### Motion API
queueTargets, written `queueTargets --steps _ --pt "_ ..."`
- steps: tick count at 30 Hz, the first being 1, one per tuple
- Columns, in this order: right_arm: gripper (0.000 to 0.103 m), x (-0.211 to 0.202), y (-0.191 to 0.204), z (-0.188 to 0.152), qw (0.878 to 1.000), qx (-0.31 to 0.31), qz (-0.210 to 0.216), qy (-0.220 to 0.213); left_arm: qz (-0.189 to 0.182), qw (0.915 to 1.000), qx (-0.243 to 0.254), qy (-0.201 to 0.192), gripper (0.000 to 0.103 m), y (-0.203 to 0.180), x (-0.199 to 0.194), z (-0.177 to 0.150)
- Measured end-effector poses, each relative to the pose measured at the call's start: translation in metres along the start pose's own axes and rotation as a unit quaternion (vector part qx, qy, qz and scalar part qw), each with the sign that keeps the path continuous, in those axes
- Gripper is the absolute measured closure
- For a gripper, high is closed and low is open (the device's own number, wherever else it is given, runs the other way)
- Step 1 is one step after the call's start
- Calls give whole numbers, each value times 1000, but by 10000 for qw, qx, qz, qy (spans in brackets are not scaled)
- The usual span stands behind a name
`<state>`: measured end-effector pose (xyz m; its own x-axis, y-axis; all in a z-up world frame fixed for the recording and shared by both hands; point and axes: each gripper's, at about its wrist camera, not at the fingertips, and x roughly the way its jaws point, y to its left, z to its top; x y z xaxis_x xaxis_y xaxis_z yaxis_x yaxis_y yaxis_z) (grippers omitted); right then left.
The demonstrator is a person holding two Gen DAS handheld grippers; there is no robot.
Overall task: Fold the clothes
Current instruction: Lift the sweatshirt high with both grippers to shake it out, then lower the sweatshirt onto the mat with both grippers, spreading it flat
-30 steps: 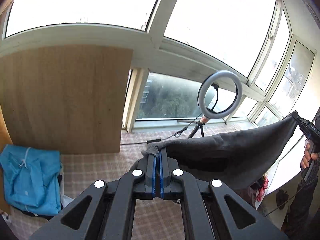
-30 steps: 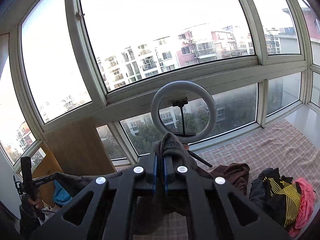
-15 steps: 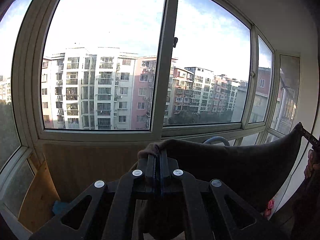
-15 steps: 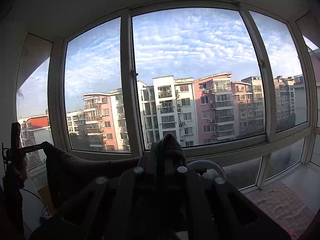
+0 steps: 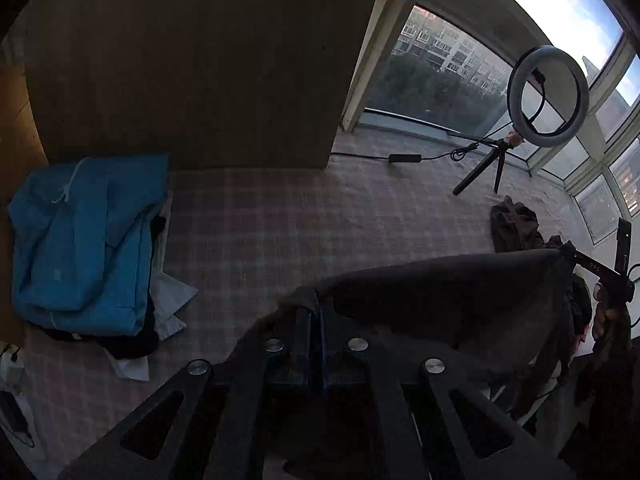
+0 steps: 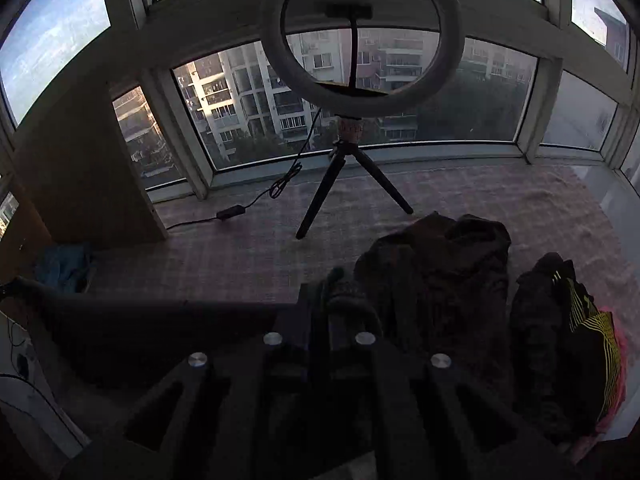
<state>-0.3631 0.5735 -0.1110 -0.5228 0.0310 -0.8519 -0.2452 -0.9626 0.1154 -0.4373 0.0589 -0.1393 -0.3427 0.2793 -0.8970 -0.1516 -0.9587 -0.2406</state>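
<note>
A dark grey garment (image 5: 452, 300) hangs stretched between my two grippers above the checked cloth (image 5: 280, 232). My left gripper (image 5: 318, 312) is shut on one corner of it. At the far right of the left wrist view the right gripper (image 5: 568, 250) pinches the other corner, with a hand (image 5: 600, 316) on its handle. In the right wrist view my right gripper (image 6: 326, 300) is shut on a bunched grey corner (image 6: 344, 284), and the garment (image 6: 160, 320) runs off to the left in shadow.
A folded blue garment (image 5: 84, 240) tops a stack at the left. A brown garment (image 6: 436, 272) and a black, yellow and pink pile (image 6: 576, 336) lie at the right. A ring light on a tripod (image 6: 352, 128) and its cable (image 5: 404, 157) stand by the window. A wooden panel (image 5: 192, 64) rises behind.
Both grippers swung up toward the window and have come down again with the grey garment still stretched between them. The views now tilt down onto the checked cloth.
</note>
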Motion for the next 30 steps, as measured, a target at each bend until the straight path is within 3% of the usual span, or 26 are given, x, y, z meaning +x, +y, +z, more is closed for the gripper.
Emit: queueTargets --steps 2,4,8,9,10,12,14,15,17,18,22,24,27,28,29,30 --pt "97 47 -12 -29 9971 56 -94 755 64 9988 -136 455 100 14 35 -31" --pt "95 74 -22 -57 9921 29 -199 1234 156 9985 -31 532 100 21 40 -56" --pt "86 42 -11 -61 9938 -478 -503 870 10 9989 67 473 98 23 18 -77" --pt "79 34 -8 -54 9940 -620 -533 726 -1 9988 96 470 95 22 18 -71" --pt "64 29 -5 -45 9936 -748 -610 593 -12 9988 124 467 95 21 18 -66" --pt "47 35 -5 -19 9872 -857 -1266 450 -34 9988 181 460 95 20 19 -55" --pt "47 44 -6 2 9788 -909 -1792 403 -121 9984 297 472 95 12 23 -44" --pt "48 45 -8 9 9816 -820 -1671 431 -195 9979 377 489 94 5 26 -40" --pt "48 34 4 12 9924 -842 -840 321 -401 9959 542 598 88 -11 40 -35" --pt "48 31 21 4 9907 -1195 -531 368 -440 9944 670 681 83 -19 47 -34" --pt "47 53 89 -48 9653 -2346 544 1005 -53 9899 1036 965 81 -39 79 -30" --pt "47 77 115 -74 9483 -2797 632 1358 -88 9890 1020 1067 84 -40 89 -27" --pt "50 111 136 -94 9306 -3296 239 1571 -127 9888 966 1133 94 -40 98 -19" --pt "72 119 135 -91 9321 -3232 245 1618 -132 9896 923 1099 94 -39 98 -14" --pt "86 124 128 -77 9448 -2905 177 1504 -122 9915 812 1008 94 -34 96 -8" --pt "92 129 120 -63 9562 -2573 108 1388 -112 9933 701 917 94 -30 94 -1"
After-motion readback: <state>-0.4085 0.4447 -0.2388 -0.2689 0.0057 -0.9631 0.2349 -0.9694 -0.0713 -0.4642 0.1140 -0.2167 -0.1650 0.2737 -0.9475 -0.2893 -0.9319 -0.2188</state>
